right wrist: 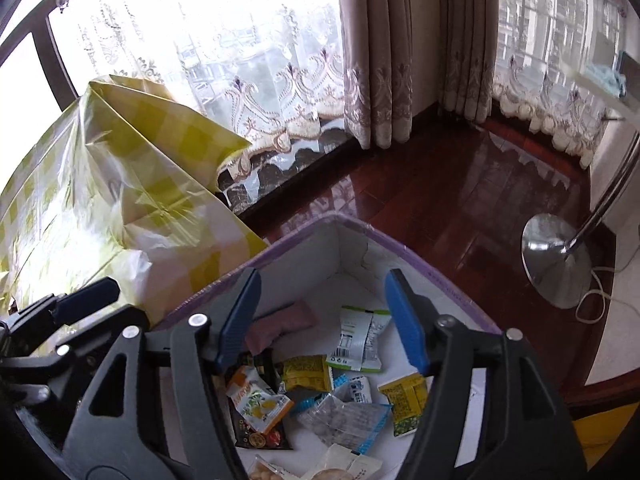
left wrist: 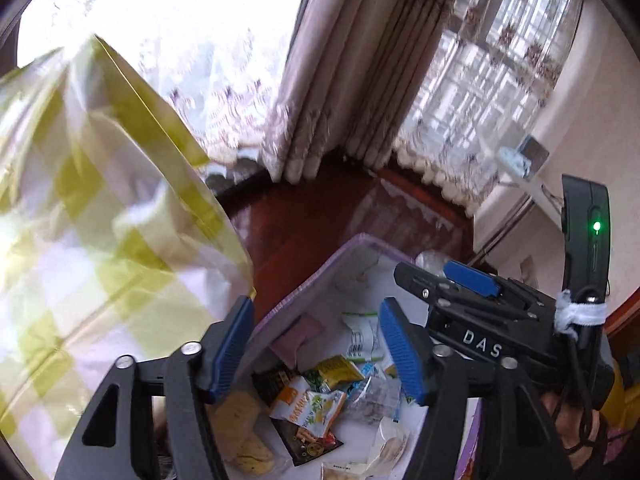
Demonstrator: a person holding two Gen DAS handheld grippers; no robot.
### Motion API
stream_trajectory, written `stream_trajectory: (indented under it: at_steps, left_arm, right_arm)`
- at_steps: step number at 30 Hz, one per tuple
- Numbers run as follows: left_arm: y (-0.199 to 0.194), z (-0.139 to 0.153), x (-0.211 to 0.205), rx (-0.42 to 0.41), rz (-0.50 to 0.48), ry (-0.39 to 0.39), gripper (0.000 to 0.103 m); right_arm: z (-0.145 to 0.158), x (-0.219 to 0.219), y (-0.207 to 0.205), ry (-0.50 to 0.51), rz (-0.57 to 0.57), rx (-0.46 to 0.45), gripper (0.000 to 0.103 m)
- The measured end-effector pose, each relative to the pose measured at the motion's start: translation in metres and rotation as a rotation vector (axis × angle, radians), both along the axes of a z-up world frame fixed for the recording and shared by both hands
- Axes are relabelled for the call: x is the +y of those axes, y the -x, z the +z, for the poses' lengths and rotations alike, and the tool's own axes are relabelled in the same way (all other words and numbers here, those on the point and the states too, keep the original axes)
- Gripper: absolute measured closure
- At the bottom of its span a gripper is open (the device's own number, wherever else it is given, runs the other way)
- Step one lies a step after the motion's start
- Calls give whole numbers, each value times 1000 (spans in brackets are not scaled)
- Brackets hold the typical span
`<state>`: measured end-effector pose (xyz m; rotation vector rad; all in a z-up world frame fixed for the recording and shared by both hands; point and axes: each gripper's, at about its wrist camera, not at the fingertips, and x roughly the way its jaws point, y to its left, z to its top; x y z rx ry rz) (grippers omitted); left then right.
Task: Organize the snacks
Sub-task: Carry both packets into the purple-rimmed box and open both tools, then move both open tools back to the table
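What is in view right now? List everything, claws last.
box: one, white inside, purple rim, on the floor under both claws
snack packets: many, yellow, green-white, orange, black, clear, pink, loose in the box
bag: one, yellow-white checked, left of the box
curtains: beige drapes and lace sheers, at the windows
floor: dark red wood
lamp base: one, silver, right of the box
left claw: blue pads, open, empty, over the box
right claw: blue pads, open, empty, over the box

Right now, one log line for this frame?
left claw: open, empty | right claw: open, empty | box: snacks inside | bag: beside box
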<state>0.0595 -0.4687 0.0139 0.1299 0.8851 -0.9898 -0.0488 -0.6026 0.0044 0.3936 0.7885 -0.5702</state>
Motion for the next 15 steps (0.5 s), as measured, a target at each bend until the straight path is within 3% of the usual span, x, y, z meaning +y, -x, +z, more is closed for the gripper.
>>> stream_trajectory:
  at_steps: [4, 6, 10, 15]
  left_arm:
    - [8, 31, 24, -154, 113, 16, 18]
    - [12, 45, 35, -243, 211, -11, 15]
    - [12, 67, 71, -382, 307, 13, 14]
    - [-4, 86, 138, -389, 372, 208, 14]
  right_arm:
    - [24, 19, -2, 82, 11, -47, 20]
    - [36, 30, -5, 137, 4, -65, 16]
    - [60, 55, -10, 207, 2, -130, 12]
    - [86, 93, -18, 315, 41, -191, 6]
